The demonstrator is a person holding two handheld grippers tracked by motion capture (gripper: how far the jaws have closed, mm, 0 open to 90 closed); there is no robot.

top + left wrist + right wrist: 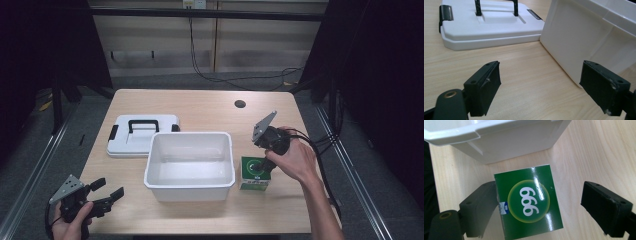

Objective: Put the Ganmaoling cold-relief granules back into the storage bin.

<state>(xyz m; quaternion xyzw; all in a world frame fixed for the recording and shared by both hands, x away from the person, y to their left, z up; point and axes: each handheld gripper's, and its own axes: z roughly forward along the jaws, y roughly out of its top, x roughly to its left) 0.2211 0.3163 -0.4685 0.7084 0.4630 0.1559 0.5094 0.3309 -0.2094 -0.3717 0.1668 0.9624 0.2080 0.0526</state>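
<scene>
High view: the right tongs hang over the small green cardboard box, which stands on the wooden bench just right of the open white plastic bin; the bin is empty. Its flat white lid with black handle lies at far left. The left tongs idle at near left

Left gripper view: jaws wide, holding nothing

Right gripper view: jaws wide, straddling the box. Judged step: pre-grasp. Next move calls for closing squarely on the box sides

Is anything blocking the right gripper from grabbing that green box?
Nothing visible. The right gripper is open with its jaws either side of the green box. One jaw touches it, the other stands apart. The white bin sits beside it.
</scene>
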